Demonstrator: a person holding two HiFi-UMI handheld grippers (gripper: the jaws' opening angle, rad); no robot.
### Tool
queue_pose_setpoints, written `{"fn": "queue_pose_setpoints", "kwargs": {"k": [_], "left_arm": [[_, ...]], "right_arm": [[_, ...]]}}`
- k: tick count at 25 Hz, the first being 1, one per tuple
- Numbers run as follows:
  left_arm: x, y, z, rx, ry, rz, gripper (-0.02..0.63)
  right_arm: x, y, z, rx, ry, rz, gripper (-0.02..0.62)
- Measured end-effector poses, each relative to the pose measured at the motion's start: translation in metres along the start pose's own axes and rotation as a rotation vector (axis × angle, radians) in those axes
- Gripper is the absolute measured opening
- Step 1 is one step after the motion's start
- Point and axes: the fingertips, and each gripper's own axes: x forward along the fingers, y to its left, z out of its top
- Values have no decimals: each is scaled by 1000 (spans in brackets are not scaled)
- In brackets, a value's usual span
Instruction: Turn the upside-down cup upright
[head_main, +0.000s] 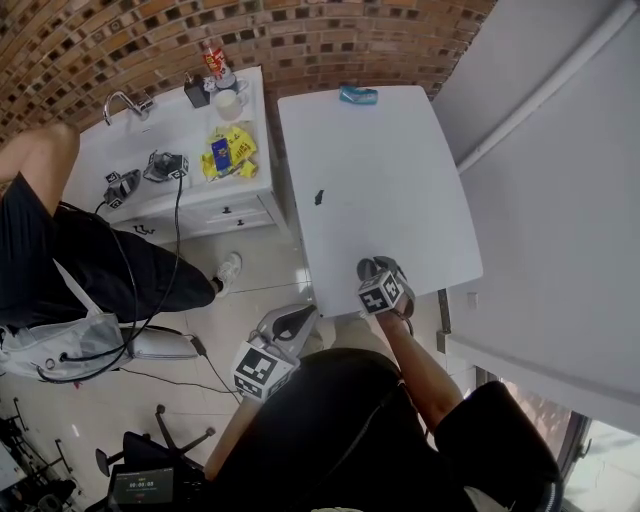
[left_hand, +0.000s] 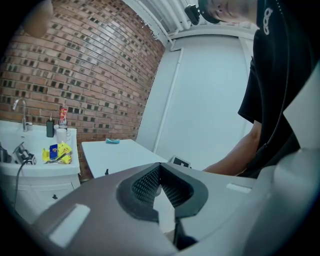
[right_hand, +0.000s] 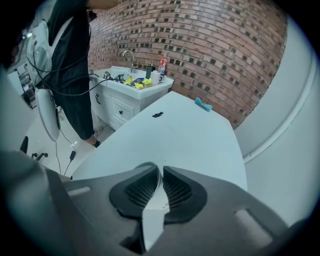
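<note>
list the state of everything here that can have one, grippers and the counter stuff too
left gripper: shut, tips touching, nothing between the jaws
right gripper: jaws almost together with a narrow slit left; can't tell if anything thin is pinched
mug: upright on the counter
cabinet drawers: closed

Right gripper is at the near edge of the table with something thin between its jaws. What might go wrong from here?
1. The right gripper pinches only a thin pale wall, apparently the cup. So narrow a hold may slip, or buckle the wall, as the cup is turned.
2. It hangs at the near edge of the table, so a dropped cup would likely land on the floor.
</note>
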Motion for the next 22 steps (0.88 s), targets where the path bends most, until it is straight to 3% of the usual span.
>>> {"fn": "queue_pose_setpoints", "kwargs": {"k": [7,14,22], "left_arm": [[14,-8,4,5,5,-15,15],[31,-16,9,14,11,-11,15],[48,-24,11,19,36,20,15]], "right_arm": [[-9,-18,-8,97,-16,28,12],[-13,-41,-2,324,-144,104,12],[13,-67,1,434,-212,149,12]]}}
